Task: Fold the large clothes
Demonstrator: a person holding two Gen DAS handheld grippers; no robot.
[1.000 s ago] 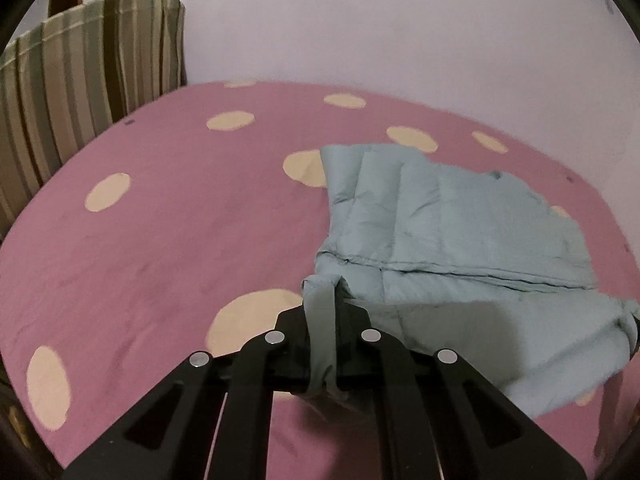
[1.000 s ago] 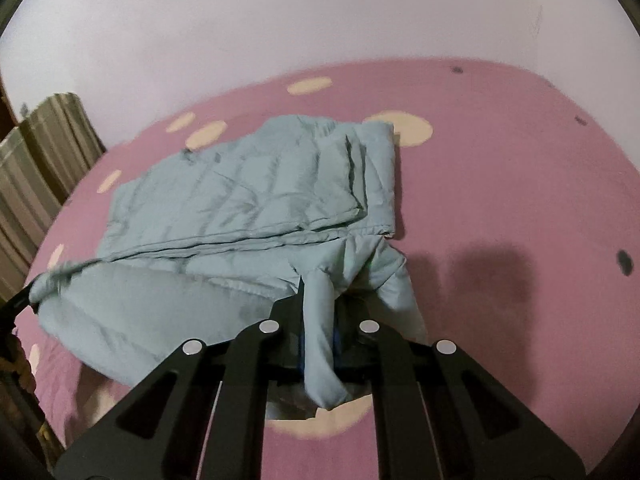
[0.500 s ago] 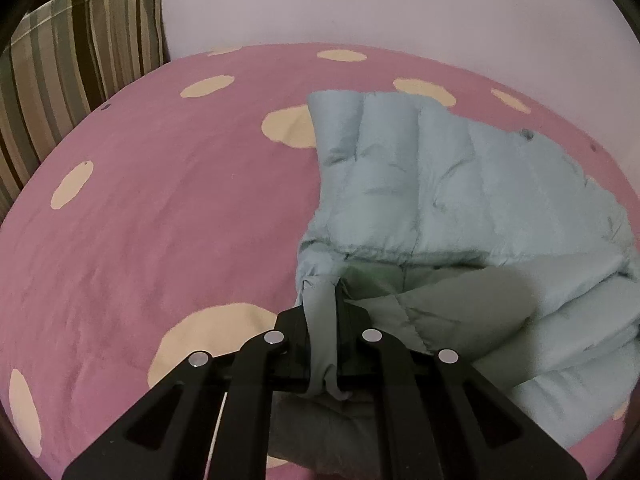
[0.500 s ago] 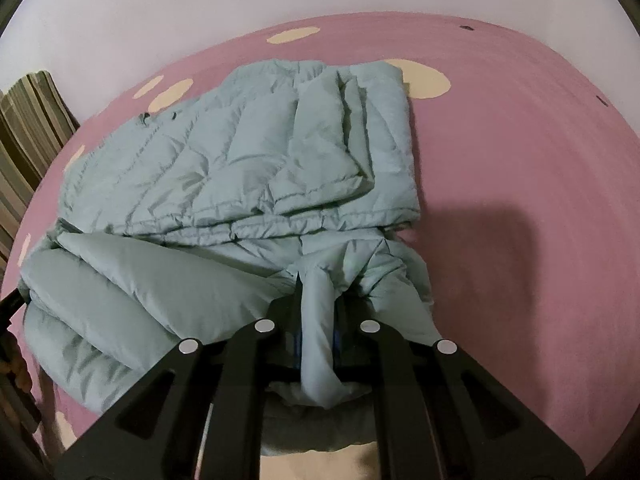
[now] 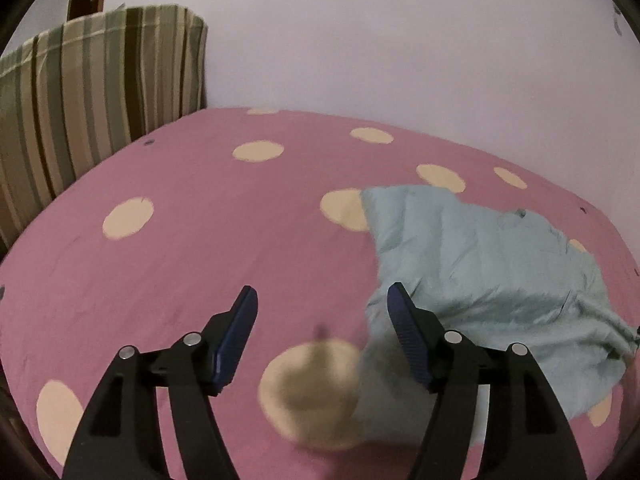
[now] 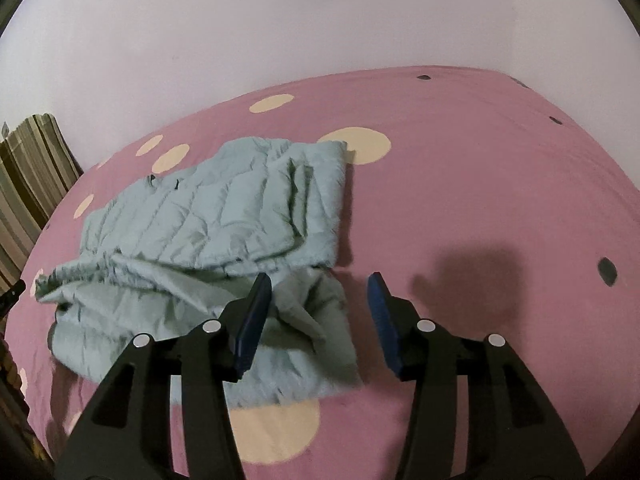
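A pale blue-green quilted jacket lies folded over on the pink polka-dot bed sheet. In the left wrist view it lies to the right, its near edge beside and under the right finger. My left gripper is open and empty above the sheet. In the right wrist view the jacket lies left of centre, its loose lower layer spreading under the left finger. My right gripper is open and empty above the jacket's right edge.
A striped cushion stands against the headboard at the left; it also shows at the left edge of the right wrist view. A pale wall runs behind the bed. Pink sheet stretches right of the jacket.
Both grippers have opened and let go of the jacket's edge, then pulled back and up. The jacket's lifted layer has dropped onto the rest of it.
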